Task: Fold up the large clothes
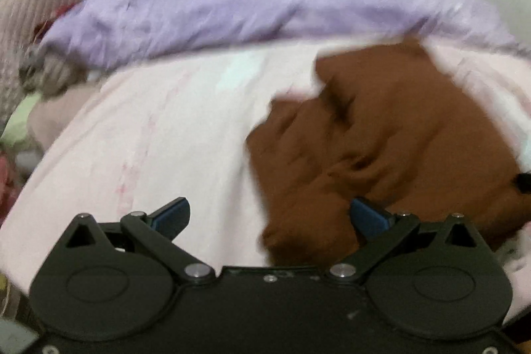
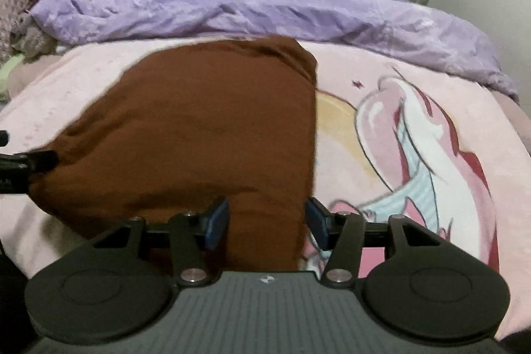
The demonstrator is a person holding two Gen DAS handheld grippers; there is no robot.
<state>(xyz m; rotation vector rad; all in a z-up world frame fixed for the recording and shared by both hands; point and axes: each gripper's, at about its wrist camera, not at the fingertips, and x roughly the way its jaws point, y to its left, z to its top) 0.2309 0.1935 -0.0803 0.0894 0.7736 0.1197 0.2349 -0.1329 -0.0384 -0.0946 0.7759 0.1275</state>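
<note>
The brown garment (image 2: 205, 128) is a plain, rust-coloured piece of soft cloth lying flat on the pink bed cover, already folded into a tall, roughly rectangular shape. Seen from the right wrist, its right edge runs straight and almost vertical, its far top corner is rounded and slightly puffed, and its left side slopes outward toward the near left. In the blurred left wrist view the same garment (image 1: 391, 135) looks creased, with rumpled folds across its surface.

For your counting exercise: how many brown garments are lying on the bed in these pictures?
1. The brown garment lies on the pink blanket, in front of the purple duvet. More clothes may be hidden beyond the frame.
</note>
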